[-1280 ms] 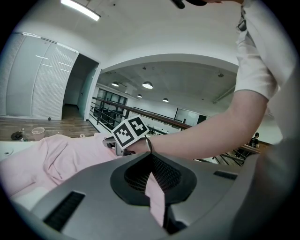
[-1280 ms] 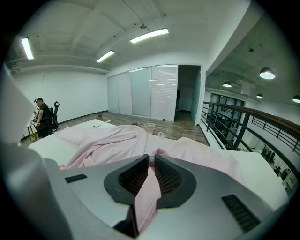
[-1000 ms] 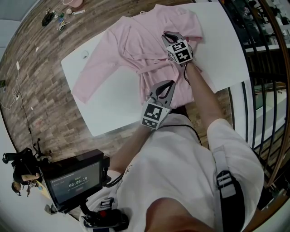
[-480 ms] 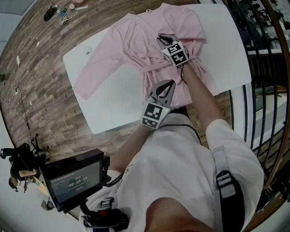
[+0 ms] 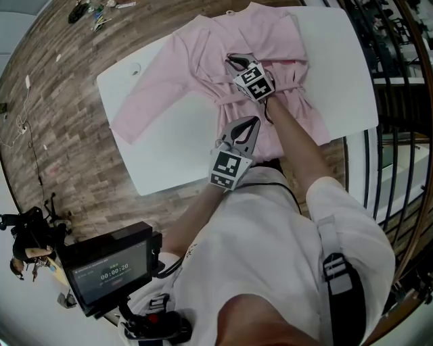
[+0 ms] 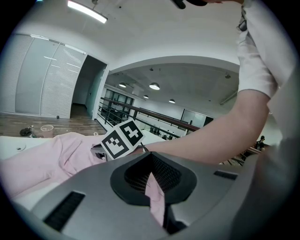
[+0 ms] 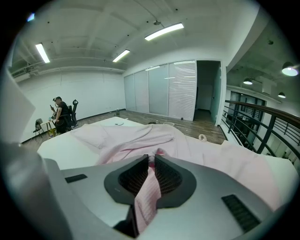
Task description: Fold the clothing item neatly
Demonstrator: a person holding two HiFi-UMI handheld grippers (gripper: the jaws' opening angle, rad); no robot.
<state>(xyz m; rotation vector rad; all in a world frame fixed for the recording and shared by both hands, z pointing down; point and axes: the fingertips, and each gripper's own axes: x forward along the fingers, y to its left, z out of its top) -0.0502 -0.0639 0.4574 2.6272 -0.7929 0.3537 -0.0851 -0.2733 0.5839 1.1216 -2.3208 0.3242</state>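
A pink robe (image 5: pixel 196 61) lies spread on the white table (image 5: pixel 169 155), one sleeve (image 5: pixel 139 105) stretched to the left and a belt (image 5: pixel 230 99) across its waist. My right gripper (image 5: pixel 233 61) sits over the robe's middle, shut on a fold of the pink cloth (image 7: pixel 149 187). My left gripper (image 5: pixel 255 121) is at the robe's near hem, shut on a pinch of the fabric (image 6: pixel 155 197). In the left gripper view, the right gripper's marker cube (image 6: pixel 121 138) shows just ahead, above the robe.
A screen with a timer (image 5: pixel 111 270) stands on the floor at lower left beside dark gear (image 5: pixel 30 236). Small items (image 5: pixel 88 10) lie on the wood floor at top left. A black railing (image 5: pixel 399 101) runs along the right. A person (image 7: pixel 59 115) stands far off.
My right gripper has carried its fold of pink cloth leftward over the robe's middle. My left gripper has shifted a little to the left, still holding the hem.
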